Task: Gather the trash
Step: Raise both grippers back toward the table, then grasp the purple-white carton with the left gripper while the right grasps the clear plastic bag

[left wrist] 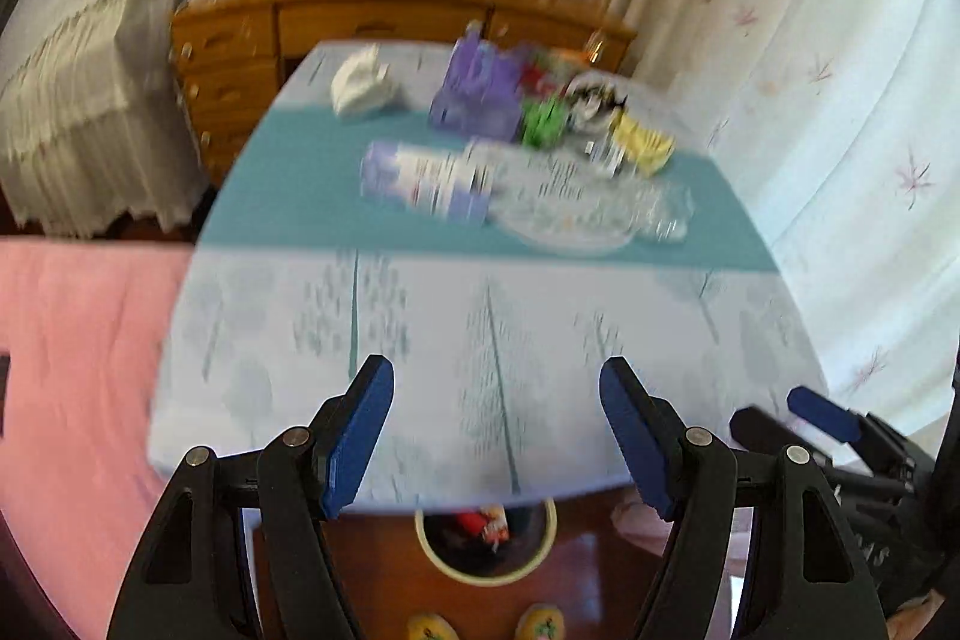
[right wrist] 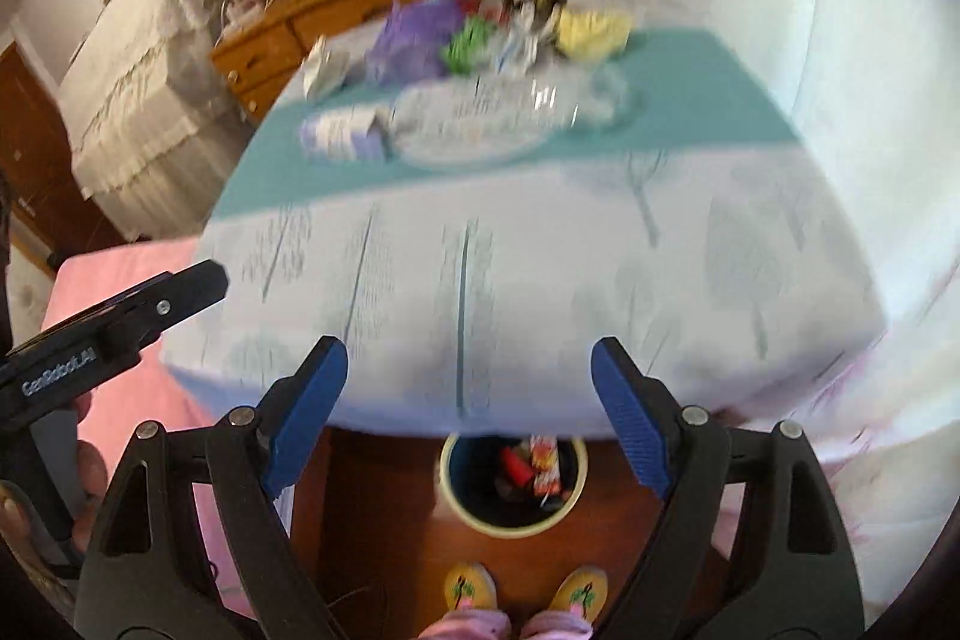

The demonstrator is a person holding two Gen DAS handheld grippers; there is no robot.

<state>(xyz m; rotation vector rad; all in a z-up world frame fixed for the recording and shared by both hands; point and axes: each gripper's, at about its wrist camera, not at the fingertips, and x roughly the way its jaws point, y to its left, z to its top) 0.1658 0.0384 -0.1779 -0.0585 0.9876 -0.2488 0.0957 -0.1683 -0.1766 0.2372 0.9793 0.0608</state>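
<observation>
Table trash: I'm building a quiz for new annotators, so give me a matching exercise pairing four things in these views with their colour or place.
Things:
1. crumpled wrapper
2. bin
3. bag
4. tissue wad

Descriptions:
A. purple
B. on the floor under the table's near edge
C. yellow
D. white, at the far left of the pile

Pairs: 1-C, 2-B, 3-A, 4-D

Wooden dresser against far wall; pale floral curtain right, backlit; pink bedding left; reddish wood floor.
</observation>
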